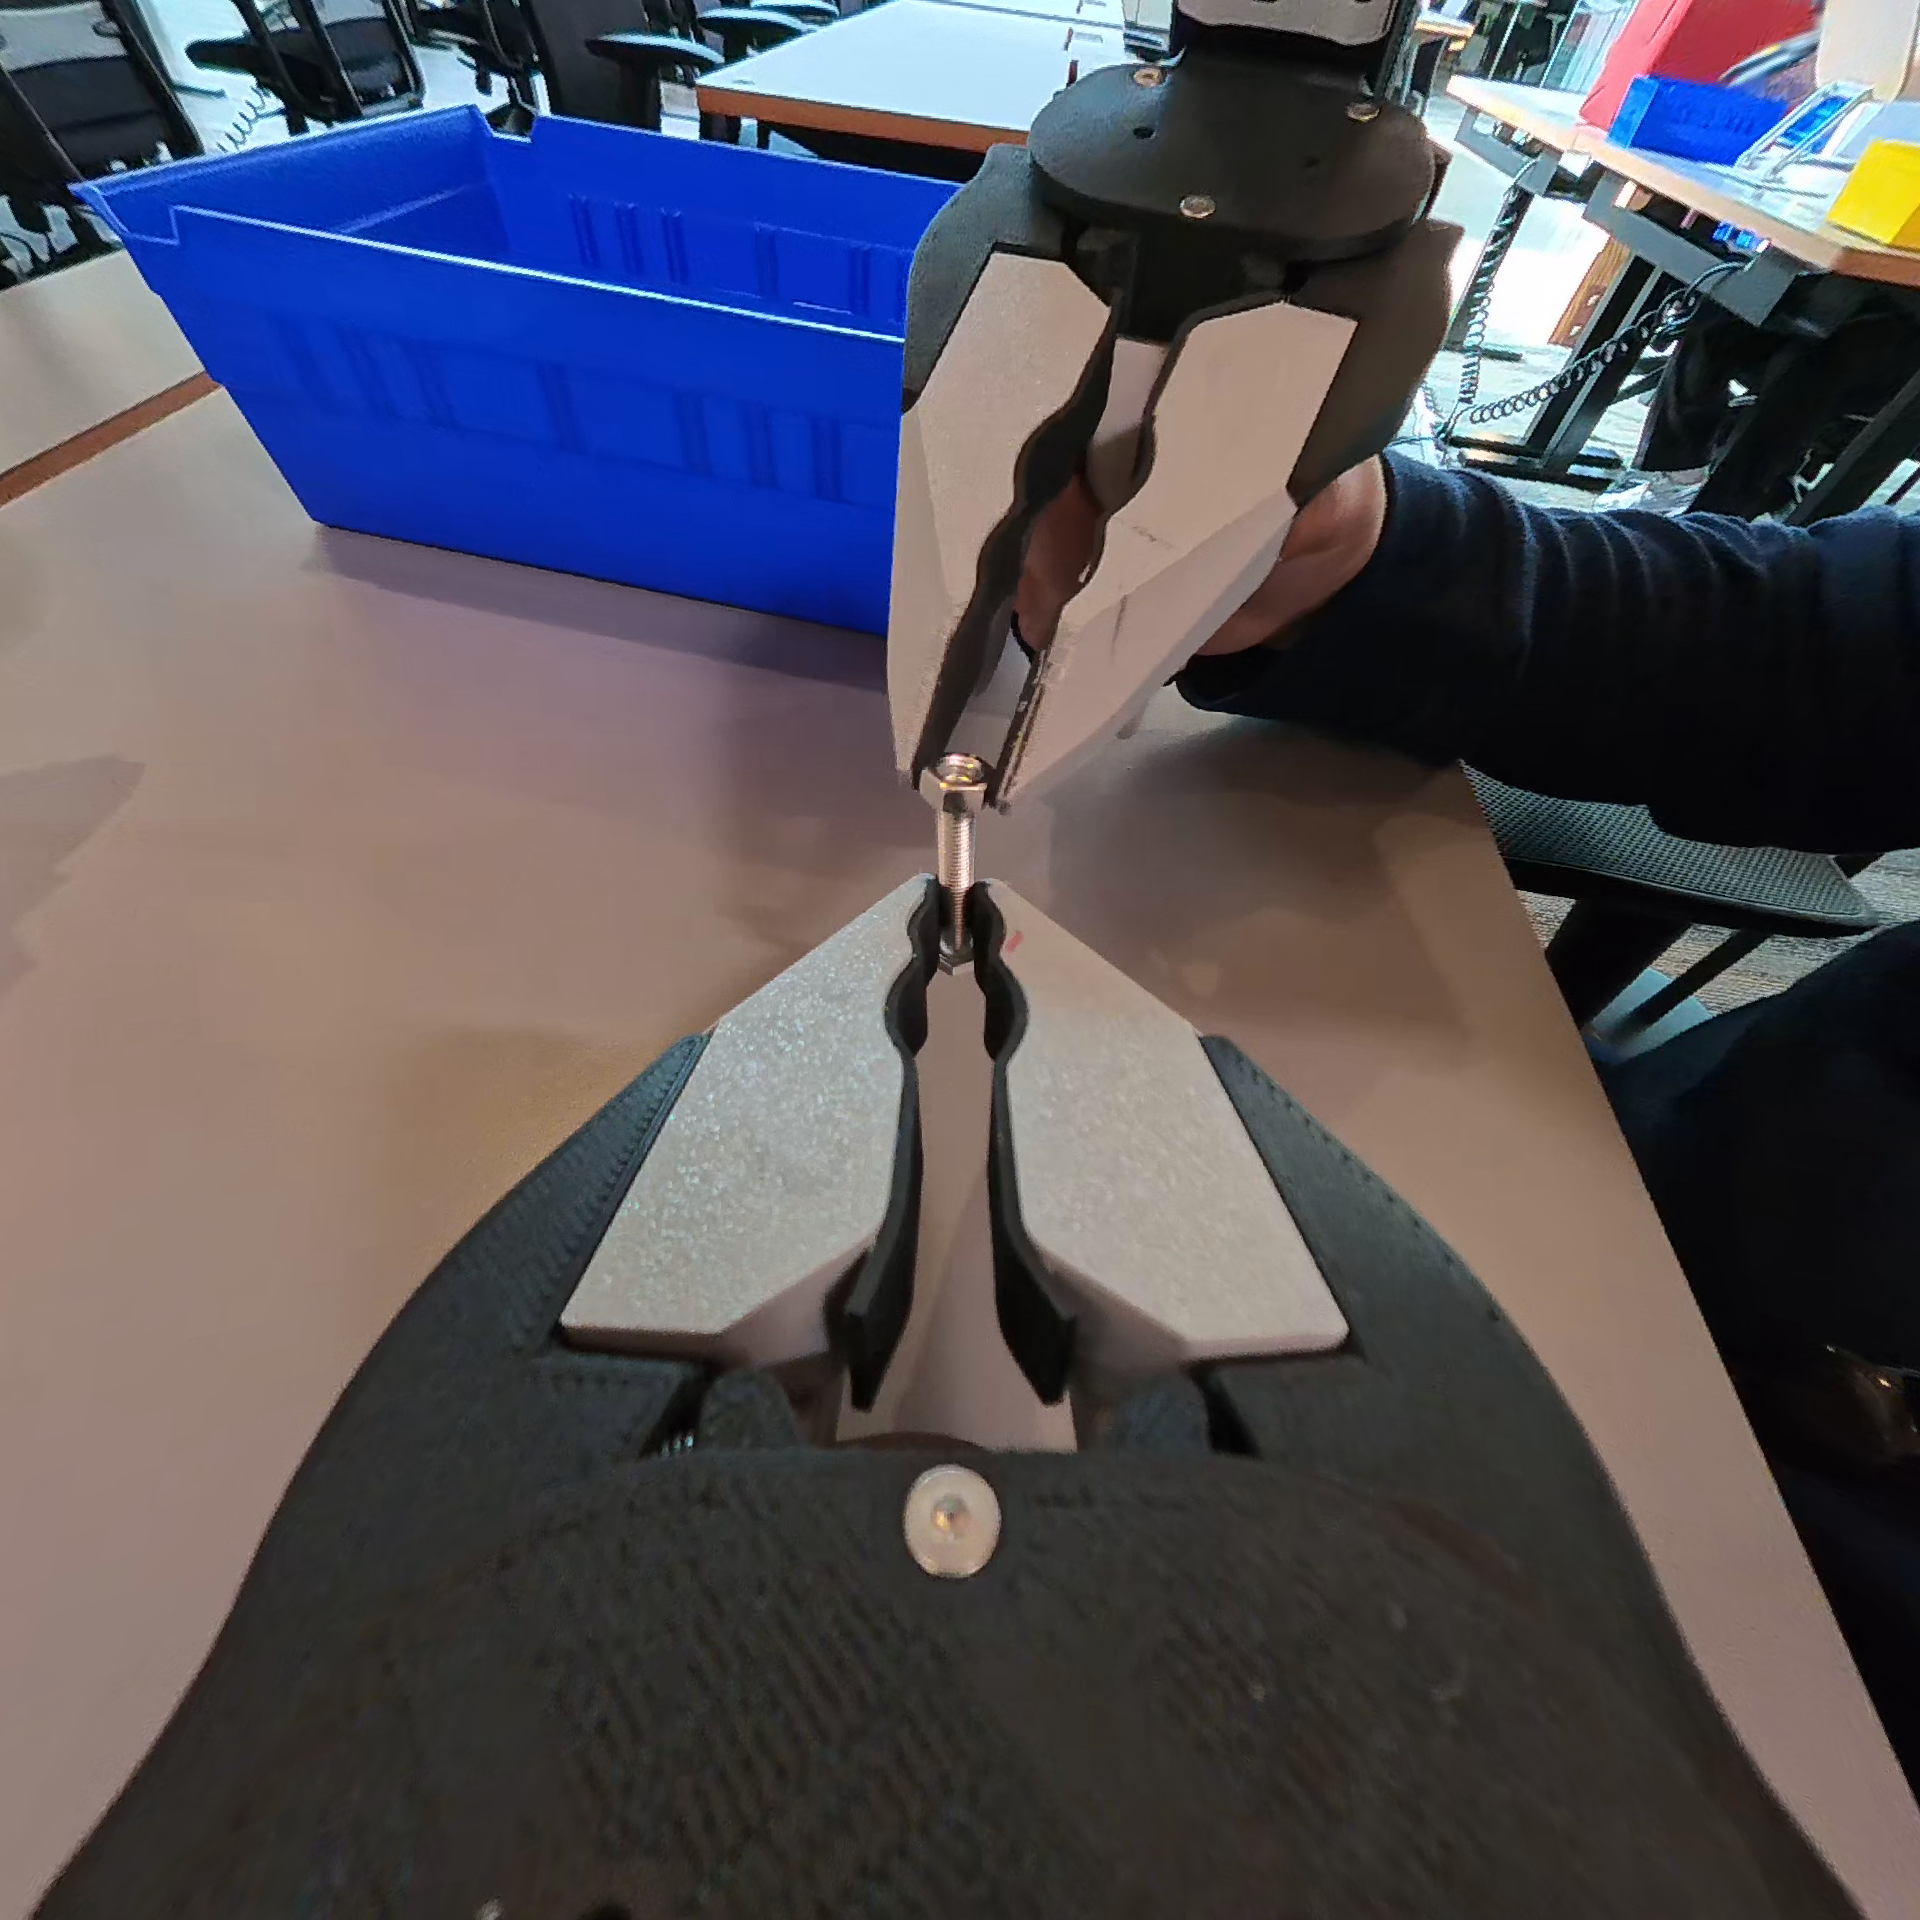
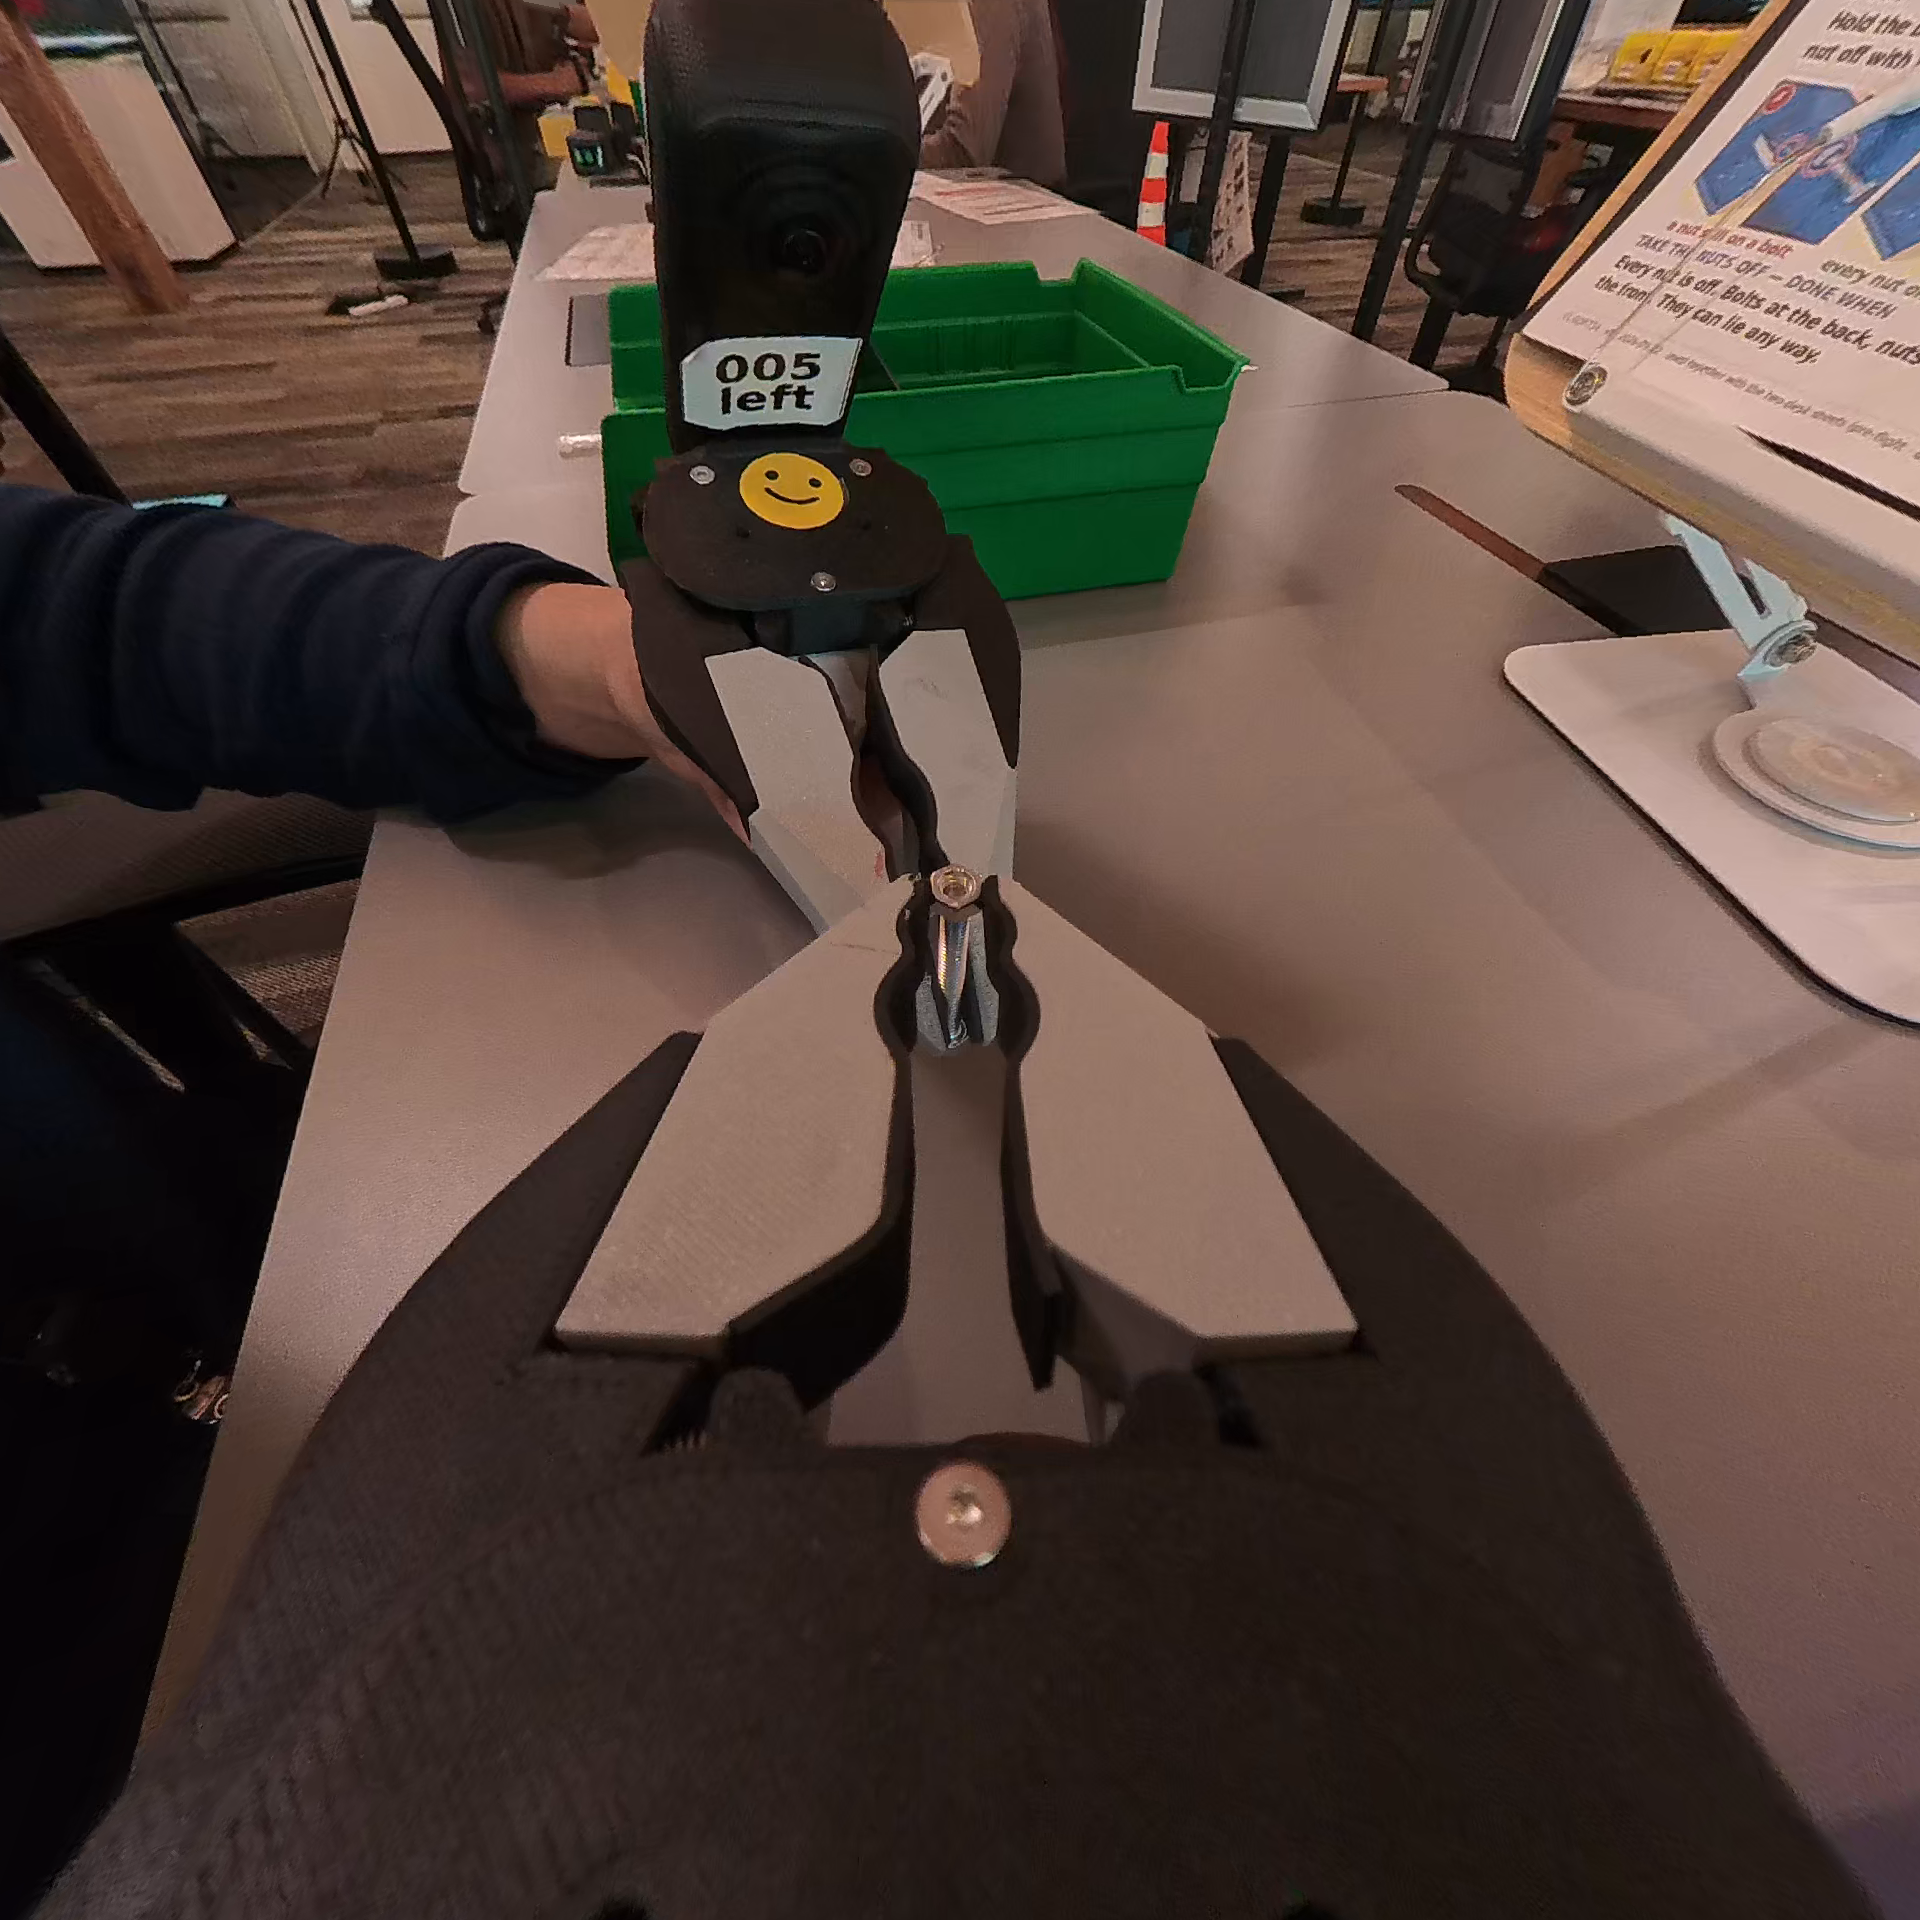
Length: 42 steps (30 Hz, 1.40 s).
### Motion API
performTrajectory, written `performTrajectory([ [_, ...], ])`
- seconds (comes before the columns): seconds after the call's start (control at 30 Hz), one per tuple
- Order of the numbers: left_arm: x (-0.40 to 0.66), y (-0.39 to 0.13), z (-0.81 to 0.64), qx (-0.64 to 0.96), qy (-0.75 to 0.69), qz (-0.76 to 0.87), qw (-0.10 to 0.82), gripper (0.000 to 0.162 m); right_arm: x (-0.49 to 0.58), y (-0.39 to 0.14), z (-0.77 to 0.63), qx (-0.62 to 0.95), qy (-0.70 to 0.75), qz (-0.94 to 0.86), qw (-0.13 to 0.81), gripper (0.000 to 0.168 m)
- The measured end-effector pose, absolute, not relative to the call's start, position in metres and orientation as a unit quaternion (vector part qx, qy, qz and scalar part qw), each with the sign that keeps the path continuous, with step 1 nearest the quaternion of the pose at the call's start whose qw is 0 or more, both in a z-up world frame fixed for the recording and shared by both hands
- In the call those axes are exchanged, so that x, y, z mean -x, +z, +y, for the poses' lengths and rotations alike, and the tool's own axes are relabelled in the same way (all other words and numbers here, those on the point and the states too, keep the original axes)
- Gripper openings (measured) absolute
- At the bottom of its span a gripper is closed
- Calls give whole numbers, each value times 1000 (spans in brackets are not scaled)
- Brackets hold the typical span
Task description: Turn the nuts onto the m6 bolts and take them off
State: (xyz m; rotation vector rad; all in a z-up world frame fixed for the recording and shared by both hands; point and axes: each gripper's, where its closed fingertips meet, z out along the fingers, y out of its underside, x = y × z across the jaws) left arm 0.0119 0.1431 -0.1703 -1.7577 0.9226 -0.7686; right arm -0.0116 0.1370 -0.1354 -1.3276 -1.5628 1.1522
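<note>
A silver bolt [image 1: 951, 847] is held between my two grippers above the grey table [image 1: 416, 831]. My left gripper [image 1: 951, 891] is shut on the bolt's lower end, with a hex part just behind its tips. My right gripper [image 1: 956, 795] reaches in from above and is shut on the hex nut [image 1: 956, 787] at the bolt's upper end. In the right wrist view, my right gripper [image 2: 954, 894] pinches the nut [image 2: 956, 885], whose hole faces the camera. The bolt [image 2: 948, 961] shows through the gap between its fingers. The left gripper's fingers [image 2: 790, 748] come in from beyond.
A blue bin [image 1: 520, 343] stands on the table behind the right gripper. A green bin [image 2: 1039, 457] stands behind the left gripper. An instruction sheet on a white stand [image 2: 1766, 468] is at the right. Dark sleeves [image 1: 1610, 623] hold both grippers. The table edge [image 1: 1558, 987] runs close by. Only a small space, under 4 cm, lies between the two pairs of fingers.
</note>
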Motion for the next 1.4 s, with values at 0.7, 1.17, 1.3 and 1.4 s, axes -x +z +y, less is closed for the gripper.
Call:
performTrajectory([
  [0.7,-11,-182,145,737,-272,395,475,4,8,-145,138,542,413,-641,354,7],
  [1.17,-13,-187,144,741,-260,406,467,4,7,-152,137,551,393,-655,335,7],
  [1.3,-13,-190,144,744,-252,409,464,4,7,-155,137,559,390,-657,321,7],
  [1.4,-12,-191,145,746,-251,410,462,4,6,-157,138,563,388,-657,317,7],
])
